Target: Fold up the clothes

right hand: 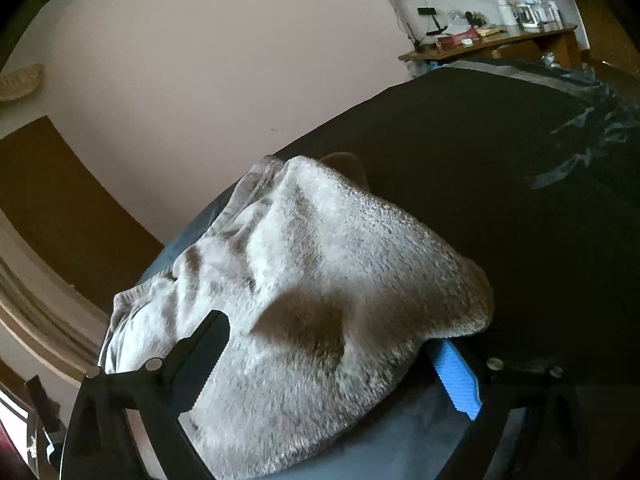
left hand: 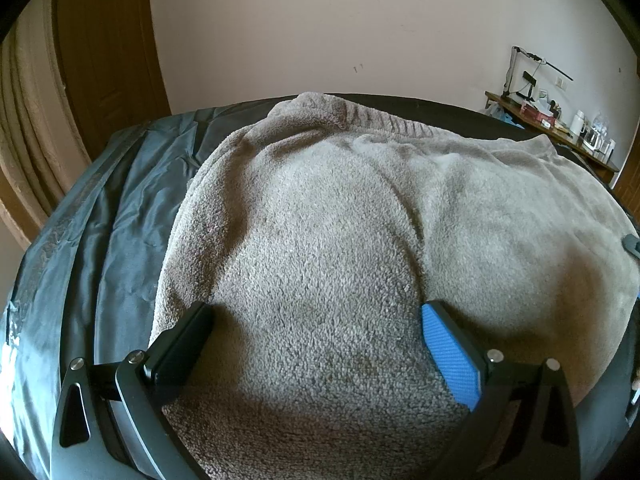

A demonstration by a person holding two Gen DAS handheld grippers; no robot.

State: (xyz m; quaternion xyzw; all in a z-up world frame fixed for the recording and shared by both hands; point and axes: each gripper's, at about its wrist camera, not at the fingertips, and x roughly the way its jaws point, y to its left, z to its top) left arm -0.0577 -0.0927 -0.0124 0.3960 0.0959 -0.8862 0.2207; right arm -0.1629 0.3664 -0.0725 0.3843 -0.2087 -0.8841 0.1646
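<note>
My left tool (left hand: 316, 330): jaws wide apart, tips pressed onto grey fleece garment (left hand: 360, 220), nothing clamped. Garment spreads flat ahead of tool, ribbed hem (left hand: 384, 120) at far end, on bed (left hand: 120, 208) with dark blue-grey sheet showing left of tool. My right tool (right hand: 332, 344): jaws wide apart, same garment (right hand: 320, 248) draped between them, bunched and blurred; bed (right hand: 500, 168) stretches ahead and right. Beyond bed, far right: cluttered tabletop (left hand: 560, 132) against pale wall (left hand: 320, 32). Brown door (left hand: 108, 60) far left.
</note>
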